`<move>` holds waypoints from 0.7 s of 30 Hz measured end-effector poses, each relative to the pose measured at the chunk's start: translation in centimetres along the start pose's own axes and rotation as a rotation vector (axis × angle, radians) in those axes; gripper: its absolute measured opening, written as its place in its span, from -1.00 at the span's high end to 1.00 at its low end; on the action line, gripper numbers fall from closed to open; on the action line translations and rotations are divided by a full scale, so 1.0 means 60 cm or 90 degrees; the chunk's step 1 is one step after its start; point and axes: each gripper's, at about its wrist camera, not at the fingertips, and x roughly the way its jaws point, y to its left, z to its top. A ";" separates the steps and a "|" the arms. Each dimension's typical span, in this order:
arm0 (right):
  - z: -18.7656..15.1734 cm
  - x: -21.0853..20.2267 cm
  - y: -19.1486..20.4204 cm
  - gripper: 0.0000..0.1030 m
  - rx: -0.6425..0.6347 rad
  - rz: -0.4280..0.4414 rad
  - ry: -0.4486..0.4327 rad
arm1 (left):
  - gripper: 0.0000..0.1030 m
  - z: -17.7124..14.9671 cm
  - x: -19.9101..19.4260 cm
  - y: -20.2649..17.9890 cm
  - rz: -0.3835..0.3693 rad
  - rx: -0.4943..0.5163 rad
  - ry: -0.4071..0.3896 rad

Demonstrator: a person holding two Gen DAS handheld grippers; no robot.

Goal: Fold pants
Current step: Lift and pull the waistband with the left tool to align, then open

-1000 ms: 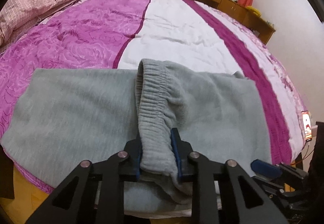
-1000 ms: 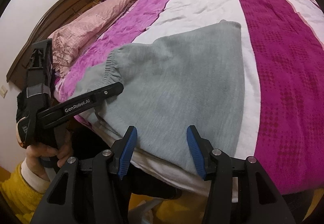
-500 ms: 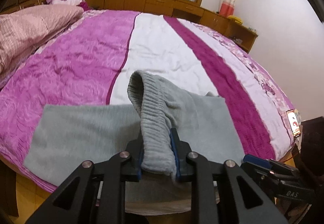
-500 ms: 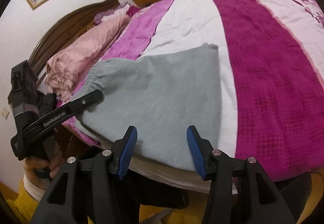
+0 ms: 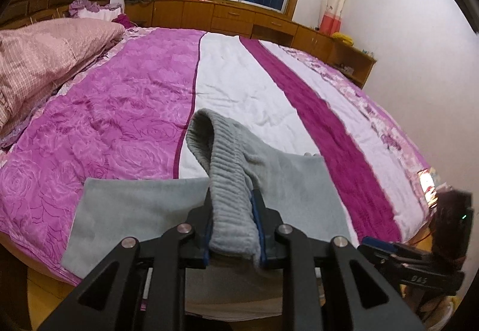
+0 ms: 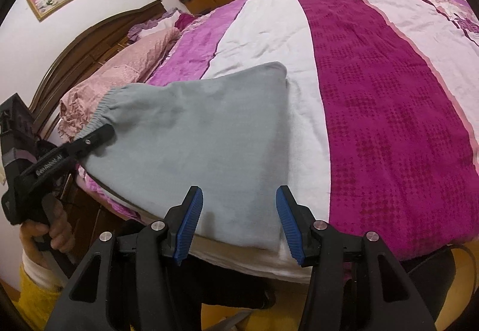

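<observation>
Between left pads: left gripper [image 5: 233, 229] clamps ribbed elastic waistband of soft grey fleece pants [image 5: 287, 181].
Right gripper [image 6: 238, 220]: blue ridged pads apart, empty.
Pants: at 6 o'clock on quilted magenta-and-white bedspread [image 6: 389, 97].

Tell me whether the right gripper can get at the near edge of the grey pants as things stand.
Probably yes. The right gripper is open and empty, with the near edge of the grey pants on the bed just beyond its fingertips; nothing lies between them.

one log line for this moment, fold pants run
left gripper: shut on waistband | right gripper: open, empty | grey pants: on bed
</observation>
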 end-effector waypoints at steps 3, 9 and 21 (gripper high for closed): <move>0.000 0.000 0.001 0.13 -0.002 -0.001 0.001 | 0.57 0.009 -0.012 0.020 0.002 -0.014 -0.006; -0.002 0.006 0.002 0.13 -0.007 -0.001 0.009 | 0.57 0.019 -0.038 0.059 0.028 -0.019 -0.022; -0.006 0.019 0.003 0.13 -0.012 -0.006 0.026 | 0.57 0.007 -0.050 0.143 0.084 -0.040 -0.014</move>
